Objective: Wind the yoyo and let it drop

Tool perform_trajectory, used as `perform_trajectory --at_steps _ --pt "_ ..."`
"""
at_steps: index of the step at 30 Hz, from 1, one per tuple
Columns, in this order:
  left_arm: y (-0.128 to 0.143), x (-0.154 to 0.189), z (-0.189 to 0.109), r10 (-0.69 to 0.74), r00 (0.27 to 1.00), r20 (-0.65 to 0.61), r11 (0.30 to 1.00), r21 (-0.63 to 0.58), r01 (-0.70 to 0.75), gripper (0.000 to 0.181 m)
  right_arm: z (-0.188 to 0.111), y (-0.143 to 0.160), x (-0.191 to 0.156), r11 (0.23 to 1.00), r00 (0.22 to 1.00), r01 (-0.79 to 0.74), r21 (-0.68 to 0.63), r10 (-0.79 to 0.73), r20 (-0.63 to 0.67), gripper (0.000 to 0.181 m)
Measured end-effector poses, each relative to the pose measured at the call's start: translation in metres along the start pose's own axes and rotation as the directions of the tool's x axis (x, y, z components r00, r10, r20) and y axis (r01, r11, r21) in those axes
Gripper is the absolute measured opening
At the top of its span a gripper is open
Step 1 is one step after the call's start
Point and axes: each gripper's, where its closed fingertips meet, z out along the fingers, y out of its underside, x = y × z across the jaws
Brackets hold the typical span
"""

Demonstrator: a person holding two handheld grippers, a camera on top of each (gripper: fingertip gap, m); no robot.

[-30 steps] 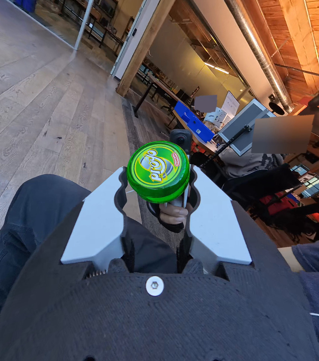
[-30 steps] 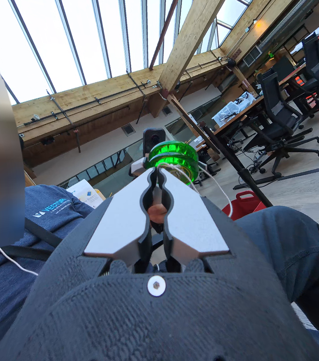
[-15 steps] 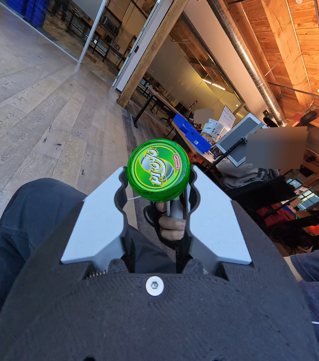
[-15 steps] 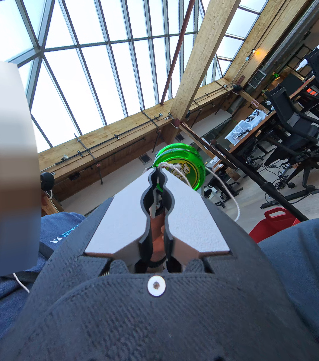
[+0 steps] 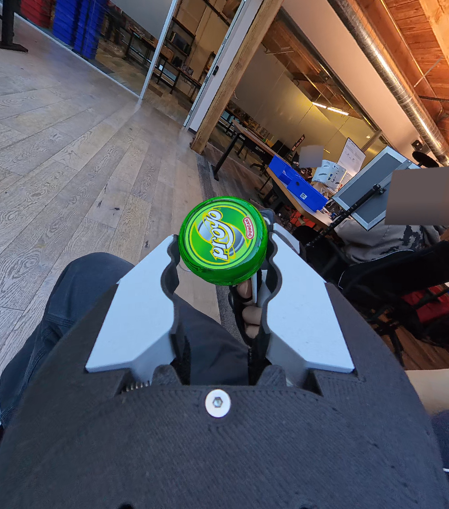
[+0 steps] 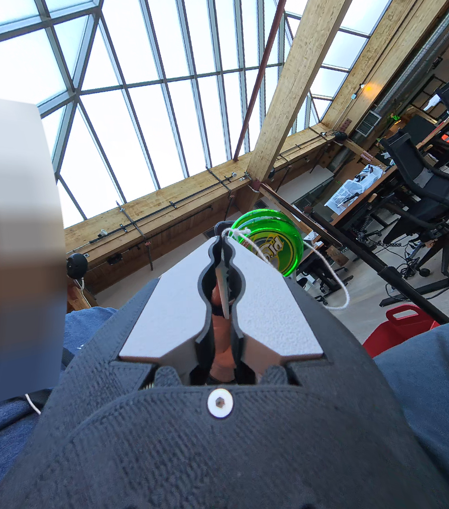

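A green yoyo (image 5: 222, 239) with a green and yellow label sits between the fingertips of my left gripper (image 5: 222, 237), which is shut on its rim and holds it above the person's lap. In the right wrist view the yoyo (image 6: 275, 248) is just beyond and right of my right gripper (image 6: 223, 239). That gripper is shut on the white string (image 6: 338, 281). The string runs from the tips across the yoyo and hangs in a slack loop to the right. Part of the right gripper (image 5: 257, 289) and a hand show behind the yoyo in the left wrist view.
The person's legs (image 5: 80, 303) lie below both grippers, over a wooden floor (image 5: 52, 137). A red container (image 6: 399, 327), a black slanted pole (image 6: 377, 264) and office chairs (image 6: 432, 198) are to the right. A desk with blue bins (image 5: 300, 190) and a wooden post (image 5: 228, 77) stand ahead.
The right gripper has swung up and round the yoyo with the string in it, so the yoyo now lies to its right, face showing. The left gripper still holds the yoyo, barely moved.
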Motion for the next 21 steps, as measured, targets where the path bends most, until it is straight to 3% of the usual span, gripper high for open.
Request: perform_trajectory --at_steps 9,14,21 --pt "0.008 -0.002 0.006 0.091 0.994 0.054 0.995 -0.046 -0.089 0.062 -0.003 -0.008 0.002 0.996 0.999 -0.037 0.087 0.035 0.018 0.0" --pt "0.009 -0.006 0.008 0.075 0.995 0.066 0.996 -0.054 -0.072 0.063 -0.005 -0.006 0.005 0.991 0.992 0.12 0.051 -0.117 -0.052 0.0" --pt "0.011 -0.006 0.01 0.115 0.988 0.106 0.991 -0.073 -0.108 0.062 0.001 0.003 -0.004 0.959 0.958 0.285 -0.002 -0.284 -0.036 0.007"
